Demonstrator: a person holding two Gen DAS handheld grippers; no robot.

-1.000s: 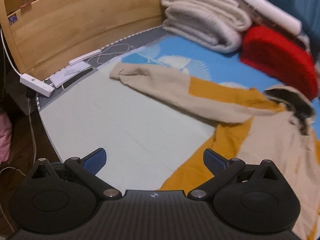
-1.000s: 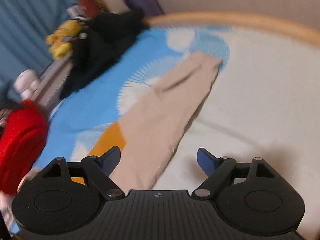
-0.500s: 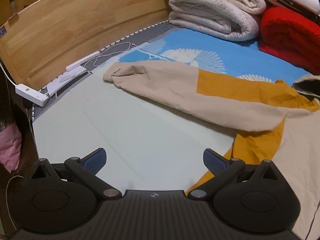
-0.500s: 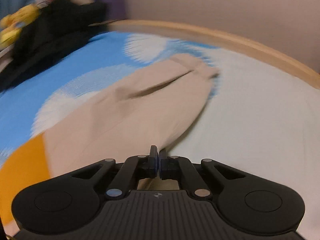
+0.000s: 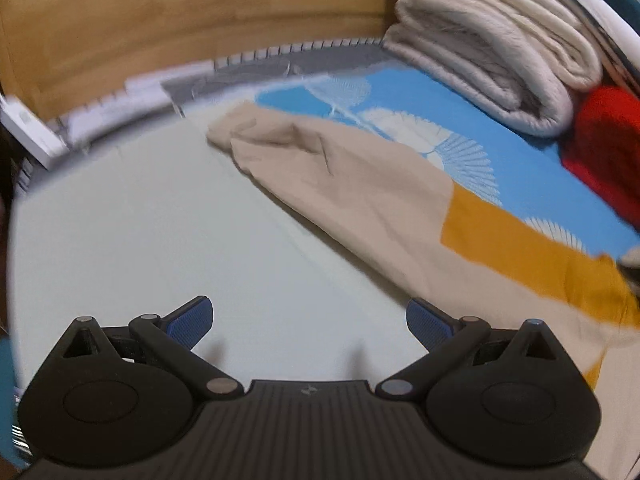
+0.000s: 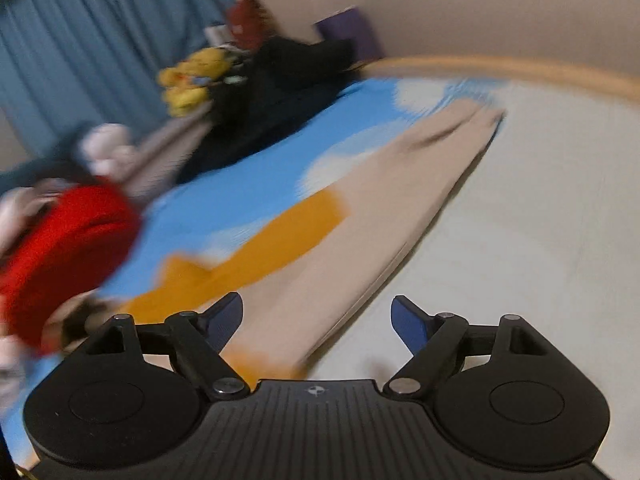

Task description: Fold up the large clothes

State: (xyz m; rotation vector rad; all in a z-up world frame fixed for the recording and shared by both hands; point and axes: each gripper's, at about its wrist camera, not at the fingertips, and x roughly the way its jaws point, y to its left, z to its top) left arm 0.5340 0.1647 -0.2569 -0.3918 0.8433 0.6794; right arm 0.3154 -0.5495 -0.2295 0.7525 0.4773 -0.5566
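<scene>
1. The right gripper (image 6: 317,318) has its jaws opening wide, gripping nothing; the sleeve (image 6: 384,208) runs between them, away toward the headboard (image 6: 500,66).
2. The left gripper (image 5: 309,317) is open and empty; the sleeve (image 5: 340,184) lies ahead to its right.

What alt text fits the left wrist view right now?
The left gripper hangs open and empty over pale sheet, its fingers apart. A beige and mustard sleeve lies ahead to the right, with folded blankets and a wooden headboard behind.
</scene>
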